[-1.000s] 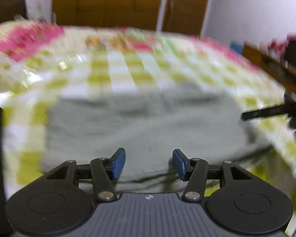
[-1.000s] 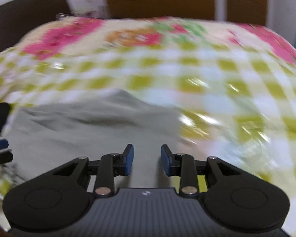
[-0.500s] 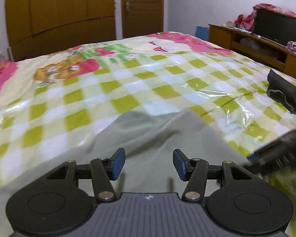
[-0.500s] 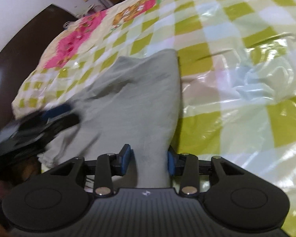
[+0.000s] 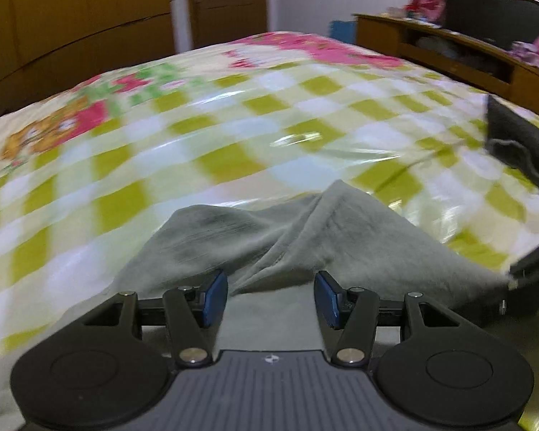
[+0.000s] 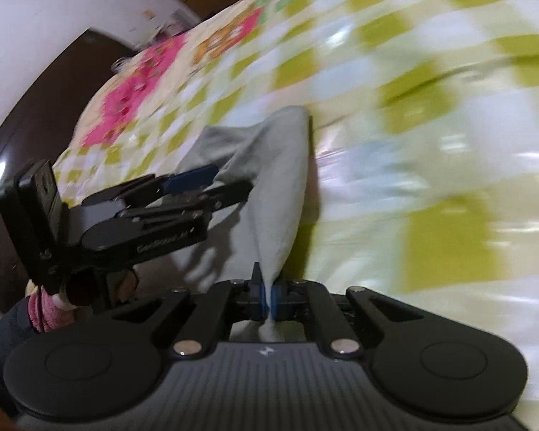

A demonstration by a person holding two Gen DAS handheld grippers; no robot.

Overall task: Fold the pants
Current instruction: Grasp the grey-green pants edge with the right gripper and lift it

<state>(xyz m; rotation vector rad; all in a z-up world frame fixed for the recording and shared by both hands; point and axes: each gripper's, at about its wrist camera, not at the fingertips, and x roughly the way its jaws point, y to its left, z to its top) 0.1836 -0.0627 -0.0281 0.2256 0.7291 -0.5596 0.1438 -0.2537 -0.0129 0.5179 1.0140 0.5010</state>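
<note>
Wooden wardrobe doors and a door close the far side of the room, and a bed under a glossy green-and-white checked cover with pink flowers fills the views. At far left in the right wrist view a dark headboard curves round. On the near part of the bed lie the pants, grey-green and soft, bunched into a ridge that runs away from both cameras toward a raised point. The left gripper hangs low over the near cloth with its blue pads spread wide, one either side of a fold and, as far as I can tell, holding nothing. To its right the right gripper has its pads pressed together on a thin edge of the pants, which rises from the pinch as a taut strip lengthwise toward the far tip. Further right lie a dark cloth near the bed's edge and a low wooden cabinet by the wall. My judgement is that the coming move turns on the left gripper: the cloth lies straight ahead of and just under it, long axis pointing away, so it needs to close on the fold beside the right one's pinch before both can lift.
</note>
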